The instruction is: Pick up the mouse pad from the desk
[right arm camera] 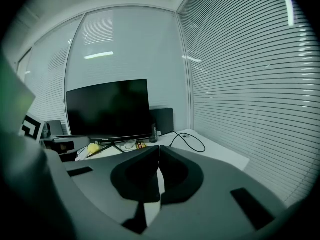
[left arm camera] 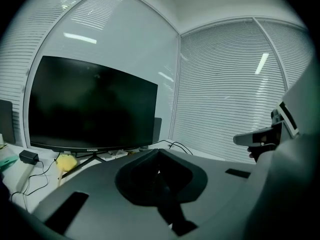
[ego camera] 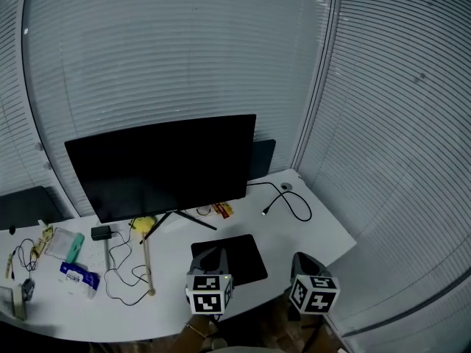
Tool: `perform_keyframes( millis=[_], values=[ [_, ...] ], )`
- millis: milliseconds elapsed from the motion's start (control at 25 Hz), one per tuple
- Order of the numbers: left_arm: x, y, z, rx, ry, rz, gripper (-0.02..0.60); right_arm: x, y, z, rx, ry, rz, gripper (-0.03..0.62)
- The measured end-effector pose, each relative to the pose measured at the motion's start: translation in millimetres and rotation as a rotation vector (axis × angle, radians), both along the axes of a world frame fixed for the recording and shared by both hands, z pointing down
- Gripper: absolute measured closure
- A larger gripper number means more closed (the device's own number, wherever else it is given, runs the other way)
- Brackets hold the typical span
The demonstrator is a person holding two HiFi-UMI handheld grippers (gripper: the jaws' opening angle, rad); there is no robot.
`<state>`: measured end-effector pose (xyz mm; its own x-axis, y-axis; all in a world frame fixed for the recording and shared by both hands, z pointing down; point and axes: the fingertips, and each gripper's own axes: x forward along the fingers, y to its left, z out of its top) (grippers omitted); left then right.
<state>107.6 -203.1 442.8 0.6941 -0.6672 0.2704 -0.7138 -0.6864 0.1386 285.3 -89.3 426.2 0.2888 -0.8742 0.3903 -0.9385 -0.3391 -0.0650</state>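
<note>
Head view: mouse pad (ego camera: 241,259) lies flat on the white desk (ego camera: 324,230), near edge, just in front of the monitor (ego camera: 162,164) stand. Left gripper (ego camera: 212,262) overlaps the pad's left near part in frame; can't tell if it touches. Right gripper (ego camera: 300,262) sits right of the pad, apart from it, at the desk's near edge. Black cable (ego camera: 291,201) loops at far right.

Left gripper view: fingers pressed together, nothing between them. Monitor straight ahead, yellow object (left arm camera: 66,161) near-left of its stand.

Right gripper view: fingers pressed together, nothing pinched. Monitor far, left of centre; cable on the desk to its right.
</note>
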Motion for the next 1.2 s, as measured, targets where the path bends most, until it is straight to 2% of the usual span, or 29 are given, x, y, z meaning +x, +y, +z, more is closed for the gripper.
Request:
perform_keyframes(
  millis=[360, 760, 960, 1200],
  values=[
    [9.7, -33.6, 14.3, -0.028, -0.011, -0.028, 0.565, 12.0, -38.1, 14.8, -0.036, -0.017, -0.027, 0.56],
    [-9.4, -44.6, 37.8, -0.096, -0.058, -0.094, 0.565, -5.3, -75.6, 37.9, -0.099, -0.065, -0.118, 0.56],
    [-22.8, -51.1, 38.9, -0.1, -0.074, -0.181, 0.565, -17.1, -108.5, 42.9, -0.103, -0.077, -0.223, 0.56],
    [-37.7, -55.2, 36.4, -0.109, -0.09, -0.332, 0.565, -24.1, -149.0, 40.3, -0.102, -0.074, -0.386, 0.56]
  ],
)
